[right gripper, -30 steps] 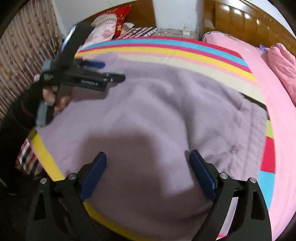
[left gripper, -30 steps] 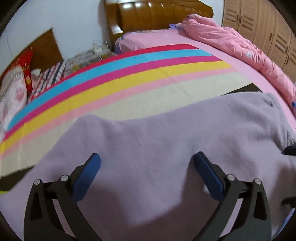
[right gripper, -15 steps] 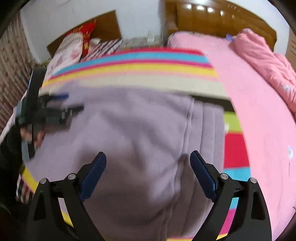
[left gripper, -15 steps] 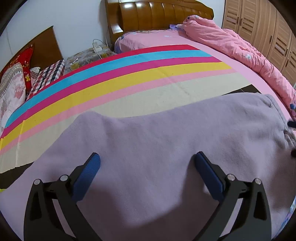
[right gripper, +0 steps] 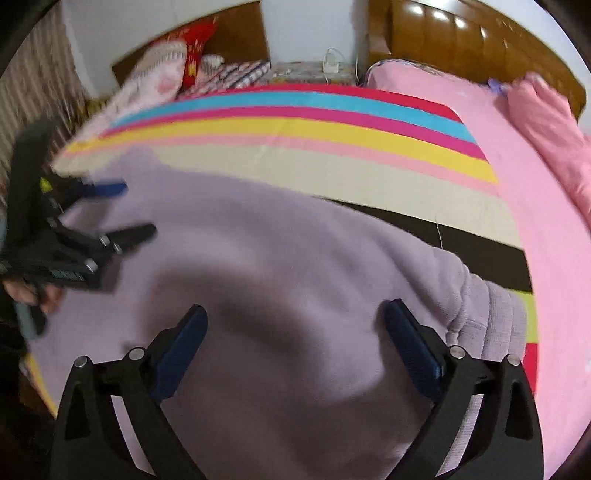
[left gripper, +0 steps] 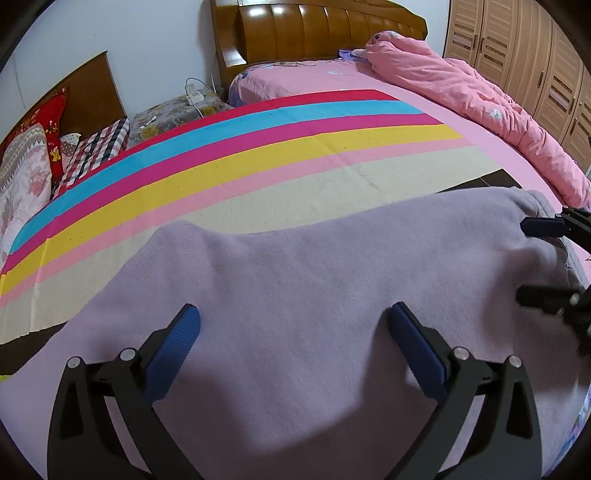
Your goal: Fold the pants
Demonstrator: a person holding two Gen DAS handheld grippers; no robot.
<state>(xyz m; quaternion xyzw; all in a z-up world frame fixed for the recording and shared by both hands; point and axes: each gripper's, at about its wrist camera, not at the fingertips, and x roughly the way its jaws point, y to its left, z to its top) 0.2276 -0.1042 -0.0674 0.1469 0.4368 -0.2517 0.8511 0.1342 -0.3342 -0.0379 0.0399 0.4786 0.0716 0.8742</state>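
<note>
Lilac fleece pants [left gripper: 314, 295] lie spread flat on a rainbow-striped blanket [left gripper: 258, 147] on the bed. They also fill the right wrist view [right gripper: 277, 258], with the ribbed waistband [right gripper: 487, 317] at the right. My left gripper [left gripper: 295, 325] is open and empty, just above the cloth near one end. It shows at the left of the right wrist view [right gripper: 125, 210]. My right gripper [right gripper: 295, 325] is open and empty above the waistband end. It shows at the right edge of the left wrist view [left gripper: 532, 262].
A pink quilt [left gripper: 480, 103] is bunched along the bed's far right side on a pink sheet [right gripper: 554, 258]. A wooden headboard [left gripper: 314, 29], pillows [left gripper: 26, 166] and a bedside stand with a charger [left gripper: 192, 99] lie beyond. Wardrobe doors [left gripper: 535, 55] stand at the right.
My right gripper swung right toward the waistband, then back toward the pants' middle, and now reaches into the left wrist view. My left gripper has barely shifted. Both stay open.
</note>
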